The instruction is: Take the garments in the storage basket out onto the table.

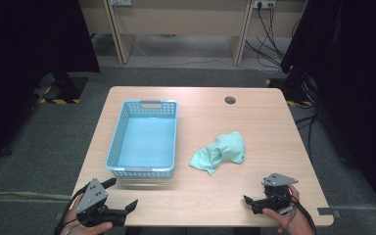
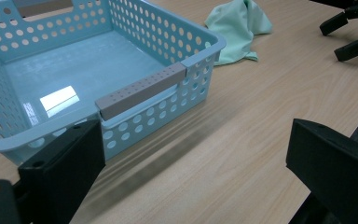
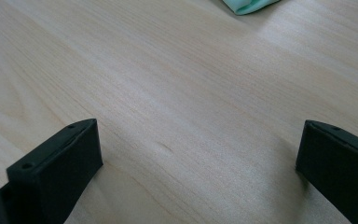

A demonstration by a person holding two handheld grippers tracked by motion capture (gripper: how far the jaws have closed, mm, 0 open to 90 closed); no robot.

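A light blue perforated basket (image 1: 118,131) with grey handle grips stands empty on the left half of the wooden table; the left gripper view shows its near wall (image 2: 186,88) close ahead. A crumpled mint-green cloth (image 1: 220,151) lies right of the basket, apart from it, and also appears in the left gripper view (image 2: 237,23) and as a corner in the right gripper view (image 3: 249,5). My left gripper (image 1: 122,193) is open at the front left edge, just short of the basket, holding nothing. My right gripper (image 1: 254,195) is open at the front right, low over bare wood (image 3: 198,149).
The table (image 1: 254,122) has a round cable hole (image 1: 230,100) at the back right. Dark curtains flank both sides, and desks with cables stand beyond. The right gripper (image 2: 349,32) appears far off in the left gripper view.
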